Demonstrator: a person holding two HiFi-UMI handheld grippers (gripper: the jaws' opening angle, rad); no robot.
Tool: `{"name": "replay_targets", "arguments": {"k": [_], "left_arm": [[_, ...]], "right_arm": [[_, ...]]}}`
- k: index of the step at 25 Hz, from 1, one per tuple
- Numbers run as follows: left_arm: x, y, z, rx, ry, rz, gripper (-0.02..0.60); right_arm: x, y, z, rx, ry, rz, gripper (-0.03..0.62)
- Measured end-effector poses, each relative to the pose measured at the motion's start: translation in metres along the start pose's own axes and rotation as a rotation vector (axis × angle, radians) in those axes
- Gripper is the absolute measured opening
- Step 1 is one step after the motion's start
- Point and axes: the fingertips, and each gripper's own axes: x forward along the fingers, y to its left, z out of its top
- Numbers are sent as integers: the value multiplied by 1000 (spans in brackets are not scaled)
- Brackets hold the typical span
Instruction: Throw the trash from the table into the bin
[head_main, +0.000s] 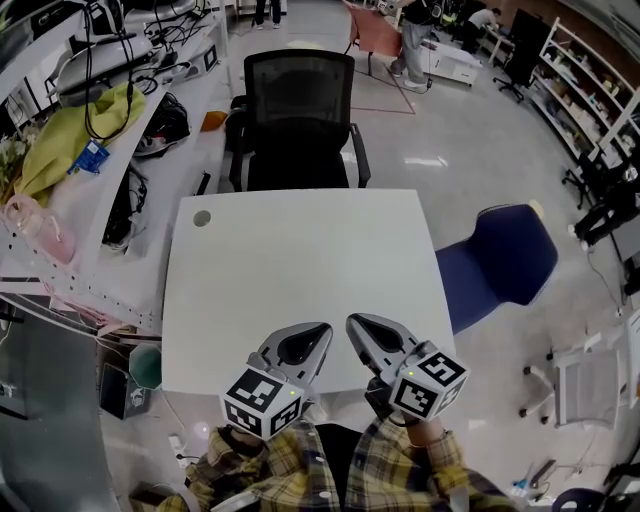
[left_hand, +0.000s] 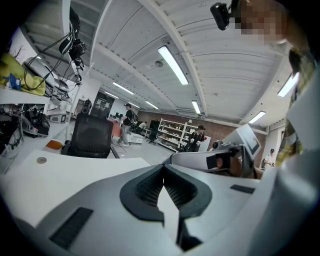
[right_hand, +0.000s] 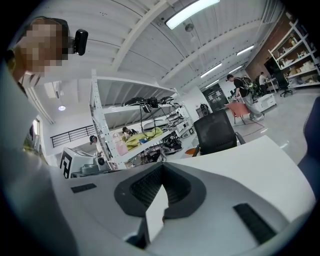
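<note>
My left gripper (head_main: 320, 330) and right gripper (head_main: 353, 322) hover side by side over the near edge of the white table (head_main: 300, 270), pointing at the far side. Both are shut with nothing between the jaws. In the left gripper view the ribbed pads (left_hand: 150, 187) meet at the tips of the left gripper (left_hand: 163, 167), and the right gripper view shows the same for the right gripper (right_hand: 162, 167). I see no trash on the tabletop, only a small grey round disc (head_main: 202, 218) near its far left corner. A green bin-like container (head_main: 145, 366) stands on the floor by the table's near left corner.
A black office chair (head_main: 298, 120) is pushed against the table's far side. A blue chair (head_main: 505, 262) stands at the right. A cluttered workbench with cables and a yellow cloth (head_main: 70, 135) runs along the left. People stand far back near shelves (head_main: 415, 40).
</note>
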Motion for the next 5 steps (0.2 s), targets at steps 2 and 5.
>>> {"name": "replay_targets", "arguments": {"k": [2,5], "left_arm": [[-1,2,-1,-1,0,3,8],[-1,3,-2,-3,4,8,8]], "right_arm": [[1,0,-1,2,5,-6,-2],[1,-1,-1,8,5,-14,-2]]}}
